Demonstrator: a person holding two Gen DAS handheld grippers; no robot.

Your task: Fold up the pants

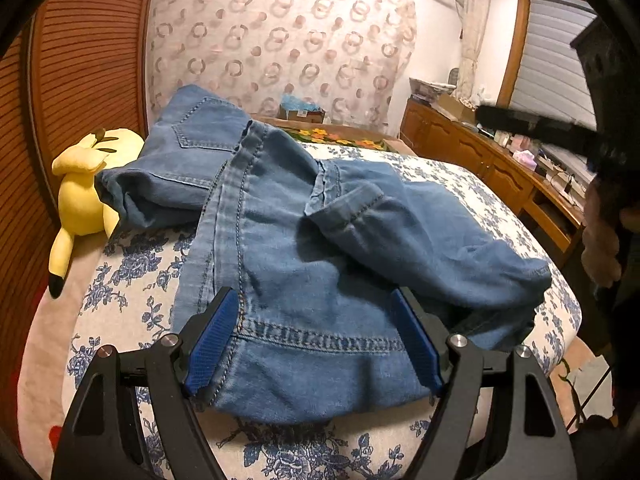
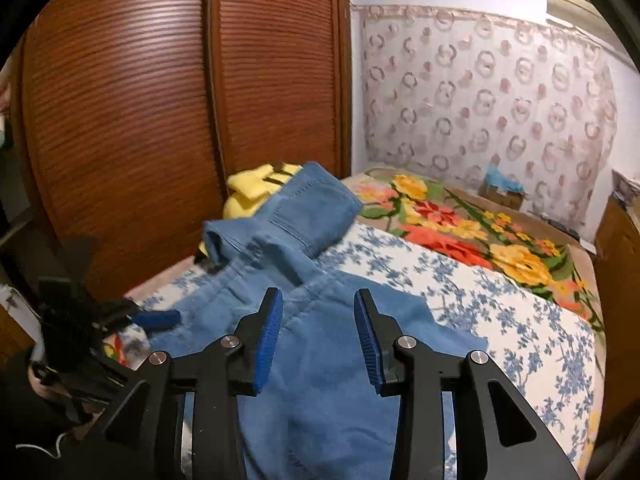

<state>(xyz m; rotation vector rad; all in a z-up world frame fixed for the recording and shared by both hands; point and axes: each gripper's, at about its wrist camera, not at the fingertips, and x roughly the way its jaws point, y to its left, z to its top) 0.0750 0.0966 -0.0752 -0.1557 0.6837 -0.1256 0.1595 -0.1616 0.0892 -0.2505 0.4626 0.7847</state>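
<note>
Blue denim pants (image 1: 280, 216) lie rumpled on a bed, on a white sheet (image 1: 132, 280) printed with blue flowers. Waist end with a stitched back pocket sits at the far left, bunched against a yellow plush toy (image 1: 80, 196); the legs run toward the near edge, one leg folded over on itself with its hem to the right. The denim is soft and matte, with doubled seams in lighter thread.

Left gripper (image 1: 316, 340): black arms, blue ribbed pads, jaws spread wide. A hemmed leg end lies between the pads; both pads stand at the cloth's edges, but whether they press it cannot be told.

Right gripper (image 2: 318, 336): same build, jaws partly apart, poised above the denim with nothing between the pads. In the right wrist view the left gripper's blue pad (image 2: 158, 318) shows at the left edge of the pants. In the left wrist view the right gripper shows as a dark blur at the right, with the person's hand (image 1: 600, 248) below it.

Containers: a small cardboard box (image 1: 302, 114) stands at the far end of the bed by the curtain, with something crumpled and light blue in it; what it is cannot be told. An open carton (image 1: 454, 106) sits on the wooden sideboard (image 1: 480, 160); contents too small to read.

Surroundings: a brown louvred wardrobe (image 2: 160, 100) with fine horizontal slats. A sheer curtain (image 2: 500, 92) with pinkish ring shapes. A plush blanket (image 2: 480, 232) in red, yellow and green flowers beyond the sheet.
</note>
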